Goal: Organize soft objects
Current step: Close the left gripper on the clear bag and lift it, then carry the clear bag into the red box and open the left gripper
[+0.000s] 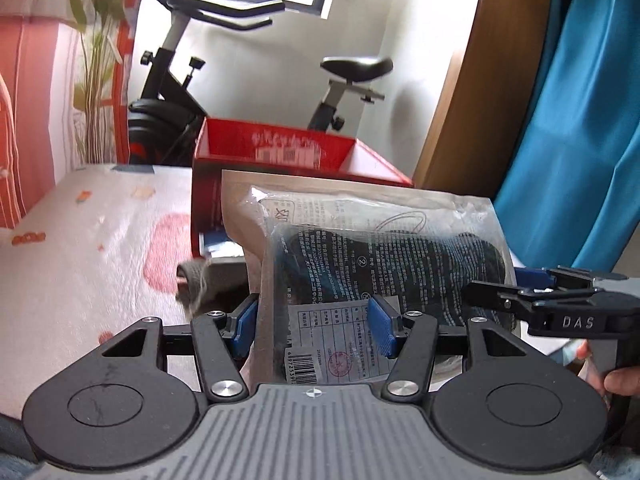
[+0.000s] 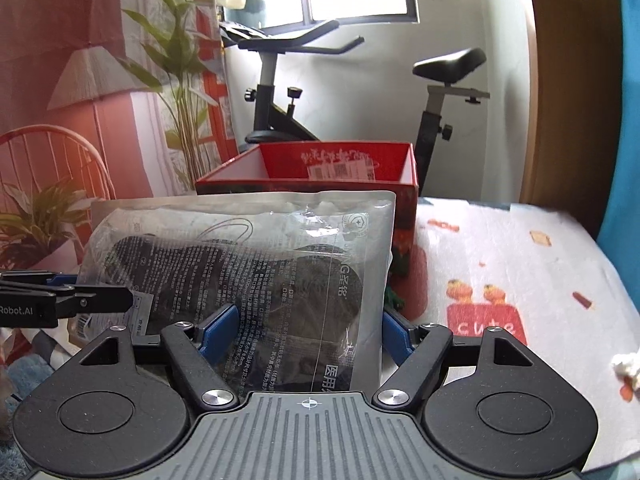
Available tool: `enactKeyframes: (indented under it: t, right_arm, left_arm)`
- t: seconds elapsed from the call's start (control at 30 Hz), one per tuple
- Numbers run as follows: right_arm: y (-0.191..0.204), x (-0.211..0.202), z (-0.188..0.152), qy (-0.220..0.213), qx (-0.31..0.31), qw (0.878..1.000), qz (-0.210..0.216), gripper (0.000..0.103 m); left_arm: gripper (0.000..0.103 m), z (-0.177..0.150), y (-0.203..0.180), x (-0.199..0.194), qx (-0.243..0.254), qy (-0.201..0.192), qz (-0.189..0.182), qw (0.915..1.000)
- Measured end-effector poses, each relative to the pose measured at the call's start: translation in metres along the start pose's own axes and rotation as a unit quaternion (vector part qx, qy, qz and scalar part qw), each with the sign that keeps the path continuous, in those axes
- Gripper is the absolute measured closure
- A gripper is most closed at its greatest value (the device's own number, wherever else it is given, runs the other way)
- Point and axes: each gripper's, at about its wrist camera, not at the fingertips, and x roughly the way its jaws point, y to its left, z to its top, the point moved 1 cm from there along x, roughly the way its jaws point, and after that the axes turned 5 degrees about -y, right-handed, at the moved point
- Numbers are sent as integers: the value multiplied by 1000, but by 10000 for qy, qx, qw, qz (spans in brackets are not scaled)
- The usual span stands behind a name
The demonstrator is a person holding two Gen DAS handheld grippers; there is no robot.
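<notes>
The clear plastic packet of black face masks (image 1: 380, 256) was held upright between both grippers, in front of the open red cardboard box (image 1: 280, 152) that stood at twelve o'clock on the patterned bed cover (image 1: 92, 240). The left gripper (image 1: 316, 320) had its blue fingers (image 1: 382, 324) fairly wide, set either side of the packet's lower edge; whether they truly pinched it I could not tell. The right gripper (image 2: 304, 332) straddled the same packet (image 2: 240, 272), its fingers (image 2: 218, 332) likewise wide, the three o'clock finger mostly hidden behind the film. Holding a limp packet at two points probably kept it flat and upright, ready to go over the box wall (image 2: 304, 184). A grey cloth (image 1: 196, 280) lay on the bed at nine o'clock of the packet, seemingly not yet sorted. An exercise bike (image 2: 288, 92) stood beyond.
</notes>
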Motion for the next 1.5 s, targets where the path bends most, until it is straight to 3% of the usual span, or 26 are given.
enactKeyframes:
  t: [0.3,0.5,0.67,0.87,1.13,1.37,1.5]
  right_arm:
    - [-2,16,42,-218,-88,9997,86,30]
    - [-10,43,90,-366,-180,9990,154,29]
    - [-29,86,132,-217,46,9994,274,29]
    - [-45,152,168,25,-281,9994,187,29]
    - [-71,244,195,559,-267,9980,143,30]
    - [-89,296,178,1309,-14,9913,109,31]
    - [-94,307,165,1684,72,9857,99,31]
  left_arm:
    - [44,36,10,9,-277,-237,-47,9993]
    - [43,84,11,28,-52,-503,-3,9987]
    - [43,125,19,60,-38,-561,44,9984]
    - [44,155,39,115,-275,-156,97,9995]
    - [44,180,65,191,-370,417,252,9981]
    - [44,182,72,241,-122,896,343,9953]
    - [44,175,70,252,230,1177,318,9923]
